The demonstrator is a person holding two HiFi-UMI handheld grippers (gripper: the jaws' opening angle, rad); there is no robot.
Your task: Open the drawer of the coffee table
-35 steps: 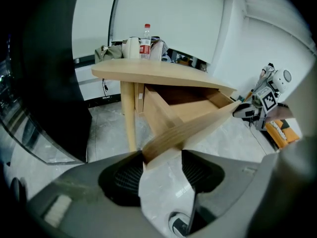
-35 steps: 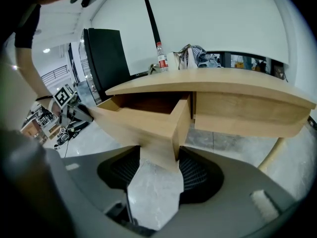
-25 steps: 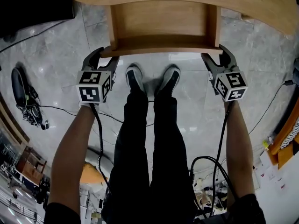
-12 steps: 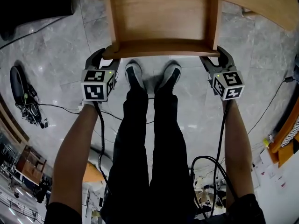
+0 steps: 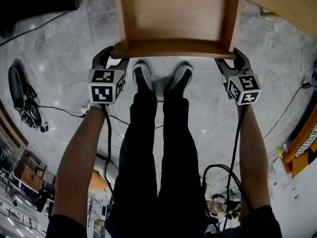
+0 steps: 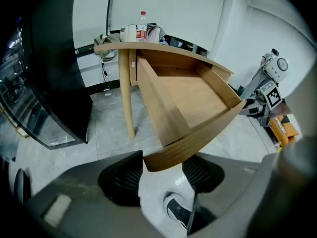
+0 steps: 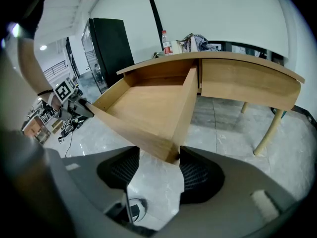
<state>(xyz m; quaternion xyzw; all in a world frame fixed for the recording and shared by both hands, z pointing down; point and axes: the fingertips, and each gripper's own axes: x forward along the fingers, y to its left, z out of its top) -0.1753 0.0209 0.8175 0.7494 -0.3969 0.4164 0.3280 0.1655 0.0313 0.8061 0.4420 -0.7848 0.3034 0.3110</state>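
Shoes [image 5: 141, 78] sit just below the front of the drawer [image 5: 171, 21], so the person is standing right up against it. Left gripper [image 5: 112, 54] and right gripper [image 5: 232, 56] each have their jaws set wide and, by the look of it, clamped on a front corner, probably so it slides straight instead of jamming. It's well out from under the table [image 5: 277, 4], so basically open.

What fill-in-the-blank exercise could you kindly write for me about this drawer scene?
1. The drawer of the coffee table stands ___.
2. Inside the drawer there is ___.
3. The left hand-held gripper and the right hand-held gripper each clasp a front ___ of the drawer.
4. The bottle on that table has a ___ cap.

Missing words: open; nothing; corner; red.
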